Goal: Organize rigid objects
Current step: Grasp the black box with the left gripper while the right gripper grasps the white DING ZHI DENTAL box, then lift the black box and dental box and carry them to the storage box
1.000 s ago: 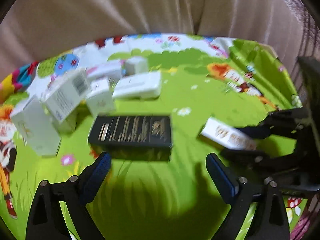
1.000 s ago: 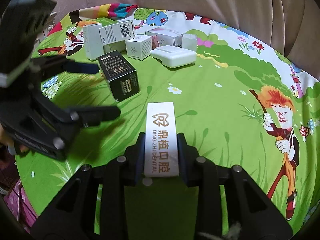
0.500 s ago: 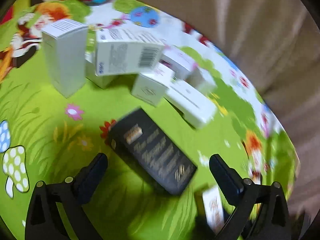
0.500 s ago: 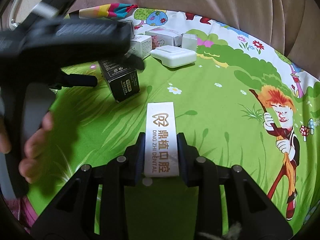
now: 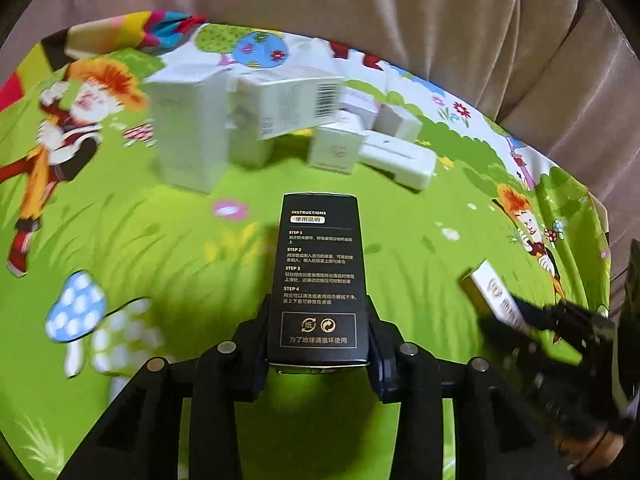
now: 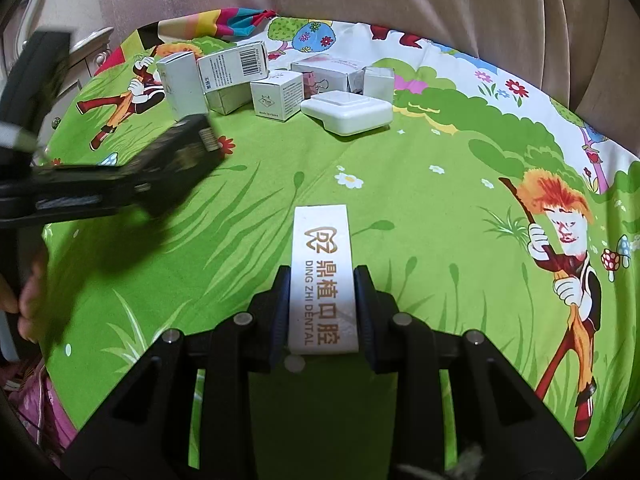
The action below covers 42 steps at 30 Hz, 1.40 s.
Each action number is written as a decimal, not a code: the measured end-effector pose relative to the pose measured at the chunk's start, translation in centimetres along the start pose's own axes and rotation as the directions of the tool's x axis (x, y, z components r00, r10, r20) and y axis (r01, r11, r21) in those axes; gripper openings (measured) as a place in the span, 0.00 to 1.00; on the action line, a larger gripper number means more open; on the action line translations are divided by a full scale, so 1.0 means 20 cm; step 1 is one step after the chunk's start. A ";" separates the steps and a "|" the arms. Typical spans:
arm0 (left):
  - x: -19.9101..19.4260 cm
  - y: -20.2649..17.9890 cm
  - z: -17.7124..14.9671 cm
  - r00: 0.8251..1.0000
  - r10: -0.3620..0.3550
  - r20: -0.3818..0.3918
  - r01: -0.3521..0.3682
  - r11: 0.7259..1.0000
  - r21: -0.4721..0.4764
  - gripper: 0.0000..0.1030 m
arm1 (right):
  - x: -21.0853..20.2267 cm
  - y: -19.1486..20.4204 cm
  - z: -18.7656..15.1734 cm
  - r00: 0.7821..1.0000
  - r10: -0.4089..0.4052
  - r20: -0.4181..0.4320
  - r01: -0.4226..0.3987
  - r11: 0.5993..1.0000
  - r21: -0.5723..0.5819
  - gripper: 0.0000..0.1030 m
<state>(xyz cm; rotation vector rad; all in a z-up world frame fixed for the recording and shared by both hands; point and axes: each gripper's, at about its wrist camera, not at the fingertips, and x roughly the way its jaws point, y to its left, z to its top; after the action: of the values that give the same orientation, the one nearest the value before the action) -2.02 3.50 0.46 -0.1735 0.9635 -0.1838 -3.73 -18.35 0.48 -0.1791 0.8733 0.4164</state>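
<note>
- Beige curtain folds (image 6: 400, 0) hang behind a round desk (image 6: 420, 184) covered with a bright green cartoon-print cloth.
- At the far side of the desk sits a cluster of white boxes (image 6: 224, 76); one with a barcode lies tilted on top of another, and a small cube-shaped box (image 6: 278, 95) stands at the front of the group.
- Just beside that cluster, toward the right, lies a flat white case with rounded corners (image 6: 348, 111).
- The left gripper (image 5: 318, 332) is closing its jaws on a black box (image 5: 319, 276), which sits between them with its white-printed instructions face up and its far end pointing toward the cluster; the pads appear to press on its sides.
- From the right wrist view the same black box is blurred and seems to be lifted off the cloth, though this is hard to confirm.
- The right gripper (image 6: 323, 308) is clamped narrowly on a slim white box with gold lettering (image 6: 322, 276), which points away over open green cloth, well apart from the cluster.
- Fingers (image 6: 28, 304) of a hand show at the left edge of the right wrist view.
</note>
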 end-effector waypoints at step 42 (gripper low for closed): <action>-0.22 -0.20 -0.11 0.990 0.079 0.114 -0.089 0.993 0.080 0.39 | -0.33 -0.04 -0.08 0.967 -0.057 0.247 0.015 0.985 0.170 0.33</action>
<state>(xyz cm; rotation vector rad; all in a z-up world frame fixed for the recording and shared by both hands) -6.64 0.60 3.71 -0.0644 0.8494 -0.1357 -8.19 -21.38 4.52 0.0128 0.6504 0.3219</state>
